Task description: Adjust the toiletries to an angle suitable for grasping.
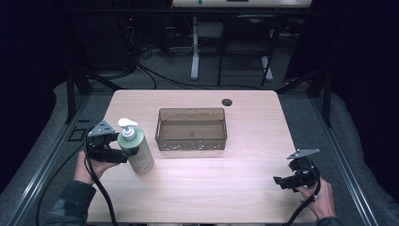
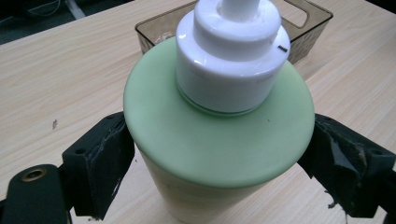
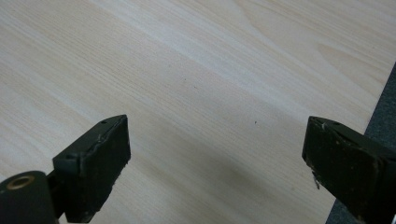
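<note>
Fingers of the left gripper (image 1: pixel 123 151) close on the pump bottle (image 1: pixel 136 149) just under its shoulder, one on each side, as seen from the high view; the bottle stands upright at the left of the desk (image 1: pixel 244 141), its long axis vertical, and just to its right lies the clear brown bin (image 1: pixel 191 128), open side up. The right gripper (image 1: pixel 281 181) rests near the desk's right front corner, well apart from both, so the left hand is plainly the nearer. In the left gripper view the fingers (image 2: pixel 105 161) pinch the pale green bottle (image 2: pixel 219 140) from either side, with its white pump collar (image 2: pixel 231 56) above and the bin (image 2: pixel 308 21) beyond it. No label or writing can be read. In the right gripper view the fingers (image 3: pixel 98 161) stand spread over bare desk (image 3: pixel 210 84), nothing between them.
</note>
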A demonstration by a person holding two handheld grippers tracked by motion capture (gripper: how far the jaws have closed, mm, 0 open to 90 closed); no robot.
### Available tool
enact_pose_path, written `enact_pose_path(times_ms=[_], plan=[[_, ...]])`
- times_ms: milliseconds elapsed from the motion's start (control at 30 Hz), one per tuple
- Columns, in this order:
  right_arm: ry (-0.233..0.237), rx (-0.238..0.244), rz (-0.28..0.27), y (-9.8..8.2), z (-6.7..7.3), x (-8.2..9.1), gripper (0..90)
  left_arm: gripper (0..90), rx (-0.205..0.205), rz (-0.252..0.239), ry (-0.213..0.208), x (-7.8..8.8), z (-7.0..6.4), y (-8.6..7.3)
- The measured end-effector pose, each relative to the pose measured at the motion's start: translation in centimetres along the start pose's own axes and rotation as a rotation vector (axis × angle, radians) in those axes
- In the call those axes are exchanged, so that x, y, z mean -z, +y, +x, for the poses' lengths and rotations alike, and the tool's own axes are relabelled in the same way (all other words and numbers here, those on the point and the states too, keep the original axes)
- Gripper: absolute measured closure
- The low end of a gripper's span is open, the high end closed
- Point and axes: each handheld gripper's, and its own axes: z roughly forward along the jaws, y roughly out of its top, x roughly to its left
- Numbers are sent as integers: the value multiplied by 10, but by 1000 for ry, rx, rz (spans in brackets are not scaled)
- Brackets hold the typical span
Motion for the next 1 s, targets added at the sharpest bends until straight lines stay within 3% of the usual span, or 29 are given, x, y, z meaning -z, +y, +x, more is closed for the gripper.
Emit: enact_pose_path(times_ms=[67,167,767,1000], plan=[[-1,0,0,0,0,0,74,127,-27,25,23,-3,-4,0],[1,-1,3,0,-1,0,74,129,-29,31,23,-6,-6,0],[13,-19,9,-1,-2,0,76,130,10,35,65,-18,-35,9],[34,-17,5,-1,-2,-1,75,129,39,31,36,-21,-38,10]])
